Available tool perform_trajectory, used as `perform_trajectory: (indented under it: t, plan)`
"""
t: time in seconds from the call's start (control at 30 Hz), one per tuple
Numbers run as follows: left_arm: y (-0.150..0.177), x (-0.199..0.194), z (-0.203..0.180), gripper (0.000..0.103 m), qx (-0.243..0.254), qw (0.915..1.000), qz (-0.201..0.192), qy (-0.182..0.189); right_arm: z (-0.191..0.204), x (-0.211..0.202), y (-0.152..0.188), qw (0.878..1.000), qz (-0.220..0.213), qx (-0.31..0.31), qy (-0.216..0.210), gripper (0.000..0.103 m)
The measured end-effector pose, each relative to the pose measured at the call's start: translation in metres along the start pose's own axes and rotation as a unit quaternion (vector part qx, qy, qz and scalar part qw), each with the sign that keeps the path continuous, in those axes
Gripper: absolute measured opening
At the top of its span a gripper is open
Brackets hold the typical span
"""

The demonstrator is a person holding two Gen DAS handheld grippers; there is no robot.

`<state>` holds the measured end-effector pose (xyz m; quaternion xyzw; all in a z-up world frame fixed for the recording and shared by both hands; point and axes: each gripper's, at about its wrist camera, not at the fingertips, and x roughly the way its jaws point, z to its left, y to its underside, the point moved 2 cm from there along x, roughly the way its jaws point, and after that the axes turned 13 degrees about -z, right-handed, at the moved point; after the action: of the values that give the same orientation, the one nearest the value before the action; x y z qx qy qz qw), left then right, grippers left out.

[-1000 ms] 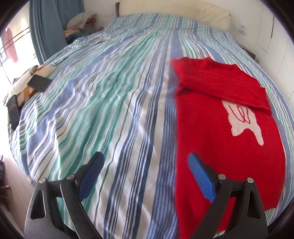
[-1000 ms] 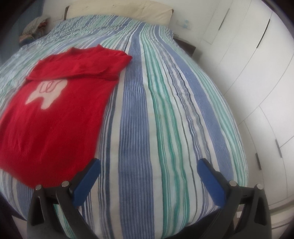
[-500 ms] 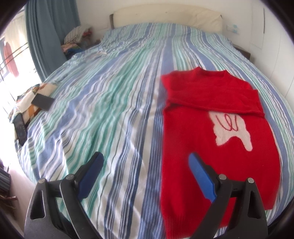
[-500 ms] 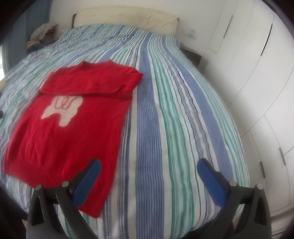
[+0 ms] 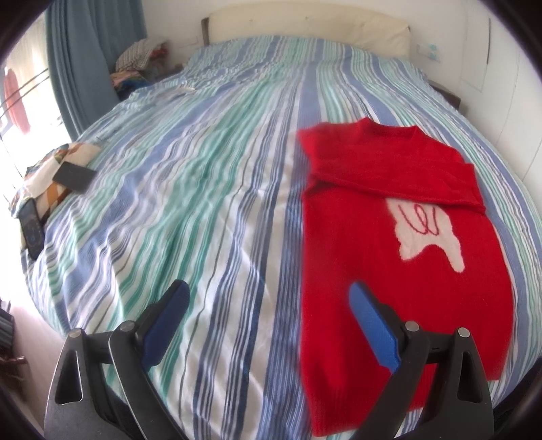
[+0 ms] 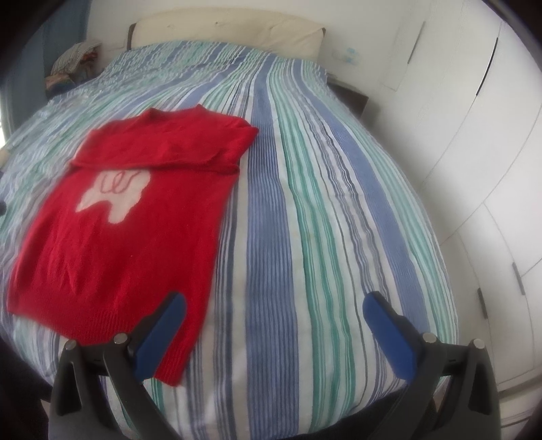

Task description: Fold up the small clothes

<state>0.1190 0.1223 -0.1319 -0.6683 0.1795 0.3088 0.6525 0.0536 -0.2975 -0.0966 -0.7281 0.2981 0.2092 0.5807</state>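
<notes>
A small red knitted sweater [image 5: 389, 257] with a white tooth motif lies flat on the striped bed, both sleeves folded across the chest below the collar. In the right wrist view the same sweater [image 6: 128, 220] lies at the left. My left gripper [image 5: 267, 291] hangs open above the sweater's left hem corner, its right finger over red cloth and its left finger over the sheet. My right gripper [image 6: 274, 303] is open too, above the bed just right of the sweater's hem, holding nothing.
The blue, green and white striped bedspread [image 5: 189, 176] covers the whole bed. A patterned cloth with a phone [image 5: 74, 176] and a remote lies at the left edge. Blue curtain [image 5: 78, 54] at left, pillow [image 5: 305, 27] at the head, white wardrobe doors [image 6: 474, 169] at right.
Both grippers have drawn back and up from the bed, so more of the sweater and room shows. The sweater itself has not moved; both grippers stay open.
</notes>
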Motion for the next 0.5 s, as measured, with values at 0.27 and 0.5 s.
perform_trajectory:
  t: [0.27,0.5]
  plan:
    - [0.018,-0.003,0.026,0.096,-0.027,0.9994,0.015,0.014,0.002,-0.016,-0.001,1.000,0.000,0.000,-0.003,0.102]
    - [0.030,-0.009,0.036,0.096,-0.041,0.9986,0.027,0.020,0.007,-0.028,-0.005,1.000,-0.009,0.008,-0.013,0.102]
